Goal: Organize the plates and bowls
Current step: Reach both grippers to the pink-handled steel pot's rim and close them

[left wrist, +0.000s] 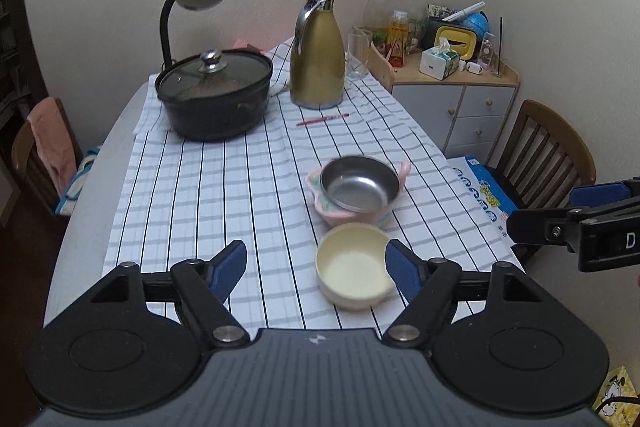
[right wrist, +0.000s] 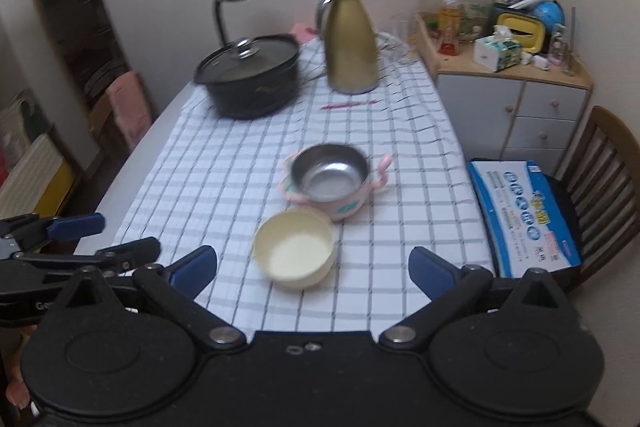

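With both grippers' jaws wide and empty above the table, the cream bowl ahead of the left gripper likely needs grasping next, the right gripper free.

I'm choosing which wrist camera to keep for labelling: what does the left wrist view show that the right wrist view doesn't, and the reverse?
Only the left wrist view shows the yellow printed box at its lower right corner, and it shows the drinking glass sharply.

Only the right wrist view shows the dark doorway and the stacked items by the left wall.

Both show the cream bowl, the steel bowl sitting in the pink dish, the black lidded pot, the gold jug, the checked cloth, and both grippers open and empty.
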{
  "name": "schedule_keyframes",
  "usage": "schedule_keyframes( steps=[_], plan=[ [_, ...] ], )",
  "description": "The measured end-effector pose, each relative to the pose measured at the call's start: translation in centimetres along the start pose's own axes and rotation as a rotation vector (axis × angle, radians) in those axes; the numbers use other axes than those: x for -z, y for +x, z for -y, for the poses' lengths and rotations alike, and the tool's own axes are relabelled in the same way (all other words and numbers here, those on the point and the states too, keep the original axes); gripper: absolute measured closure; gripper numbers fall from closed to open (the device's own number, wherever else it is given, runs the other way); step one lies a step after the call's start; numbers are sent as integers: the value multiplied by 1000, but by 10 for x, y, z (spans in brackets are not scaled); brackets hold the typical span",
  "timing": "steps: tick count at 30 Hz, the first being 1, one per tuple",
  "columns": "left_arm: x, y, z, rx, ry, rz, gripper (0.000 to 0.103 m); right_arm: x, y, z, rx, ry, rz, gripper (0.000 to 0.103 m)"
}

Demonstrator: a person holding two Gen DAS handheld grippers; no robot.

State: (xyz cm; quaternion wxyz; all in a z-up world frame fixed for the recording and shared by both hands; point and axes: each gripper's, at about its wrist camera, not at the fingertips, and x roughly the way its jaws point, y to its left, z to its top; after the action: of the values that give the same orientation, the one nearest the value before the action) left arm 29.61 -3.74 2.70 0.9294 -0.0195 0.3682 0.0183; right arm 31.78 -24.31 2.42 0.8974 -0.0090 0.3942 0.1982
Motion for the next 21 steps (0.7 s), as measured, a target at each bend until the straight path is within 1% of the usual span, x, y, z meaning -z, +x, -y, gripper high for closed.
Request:
schedule_keyframes(
  steps=[5, 9, 12, 16, 21],
  plan=[
    [-44, 35, -1, 5, 38, -2, 27, -33, 22, 13, 37, 51, 0, 0],
    [-67, 72, 1, 0, 72, -24, 27, -52, 46, 19, 55, 75, -14, 0],
    [-78, 103, 0, 1, 76, -54, 27, -61, 67, 24, 70, 96, -32, 0],
    [-88, 143, -2, 22, 67, -89, 27, -68, 99, 33, 101, 133, -70, 1],
    [-97, 191, 1, 34, 116, -117, 27, -69, 139, 44, 120, 178, -121, 3]
  ],
)
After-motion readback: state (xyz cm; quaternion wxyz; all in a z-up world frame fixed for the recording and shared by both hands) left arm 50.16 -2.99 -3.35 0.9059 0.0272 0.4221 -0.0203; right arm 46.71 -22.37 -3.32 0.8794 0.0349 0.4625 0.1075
